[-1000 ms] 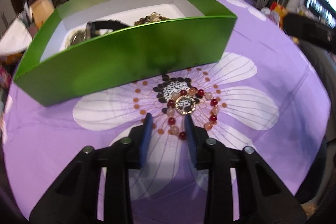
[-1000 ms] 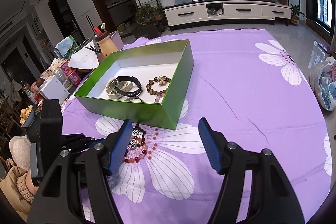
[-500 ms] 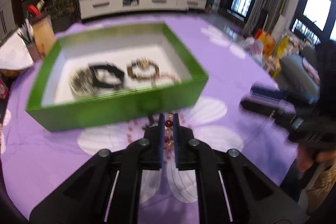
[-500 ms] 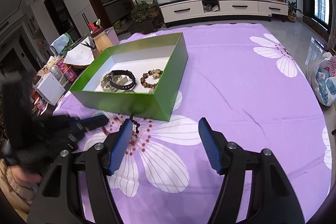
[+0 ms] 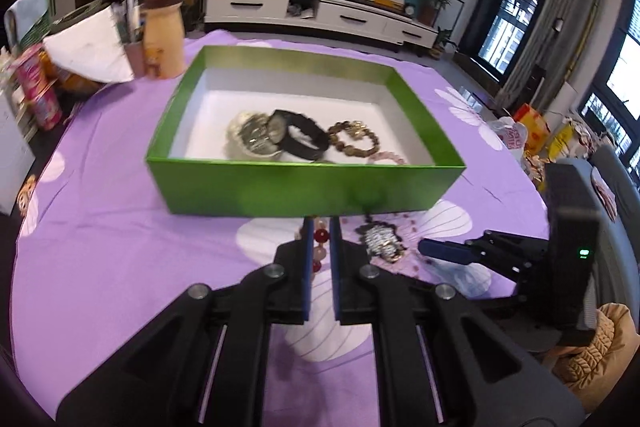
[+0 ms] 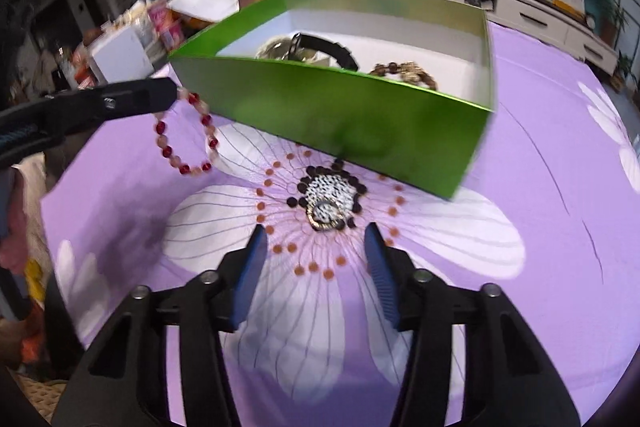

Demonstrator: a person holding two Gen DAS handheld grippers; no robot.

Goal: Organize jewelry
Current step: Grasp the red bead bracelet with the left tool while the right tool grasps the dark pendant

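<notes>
My left gripper (image 5: 321,227) is shut on a red-and-pink bead bracelet (image 5: 321,235). In the right wrist view the bracelet (image 6: 186,137) hangs as a loop from that gripper (image 6: 174,95), clear of the purple cloth. A green box (image 5: 304,187) just beyond holds a watch (image 5: 254,135), a black band (image 5: 304,135) and a brown bead bracelet (image 5: 354,137). My right gripper (image 6: 316,239) hovers low over the flower print, its jaws closing with nothing between them. A small gold ring with white stones (image 6: 326,213) lies just ahead of its fingertips.
A beige jar (image 5: 164,35), papers and tins crowd the table's far left. The green box (image 6: 340,115) stands close behind the ring. Bags (image 5: 536,131) sit off the right edge. A person's orange garment (image 5: 600,351) shows at lower right.
The left gripper shut on the bead bracelet and lifted it off the cloth. The right gripper dropped low towards the flower centre and its jaws narrowed.
</notes>
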